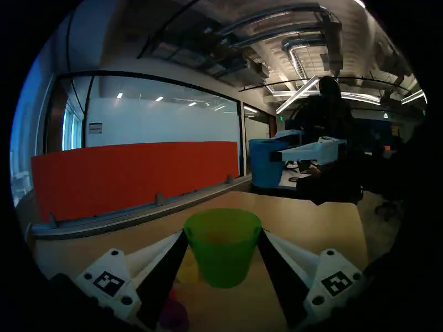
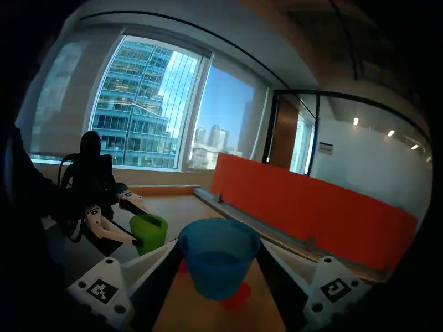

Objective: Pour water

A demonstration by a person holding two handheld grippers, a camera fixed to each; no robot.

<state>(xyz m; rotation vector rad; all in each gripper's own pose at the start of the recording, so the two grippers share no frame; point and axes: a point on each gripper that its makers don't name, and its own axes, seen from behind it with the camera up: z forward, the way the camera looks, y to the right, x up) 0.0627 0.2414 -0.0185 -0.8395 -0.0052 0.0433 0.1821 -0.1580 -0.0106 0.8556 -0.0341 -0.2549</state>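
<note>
In the left gripper view my left gripper (image 1: 222,246) is shut on a green cup (image 1: 223,253), held upright above the wooden table (image 1: 310,221). Farther off, up and to the right, the other gripper carries a blue cup (image 1: 266,162). In the right gripper view my right gripper (image 2: 219,260) is shut on that blue cup (image 2: 218,263), upright, with water inside. To its left and farther away the green cup (image 2: 149,232) sits between the left gripper's fingers (image 2: 111,229). Both cups hang above the table (image 2: 171,213), a short gap between them.
An orange partition (image 1: 138,174) runs along the table's far side, also in the right gripper view (image 2: 310,210). Yellow (image 1: 189,271) and purple (image 1: 174,315) items lie on the table under the green cup. A red item (image 2: 237,296) lies under the blue cup. Office chairs stand beyond.
</note>
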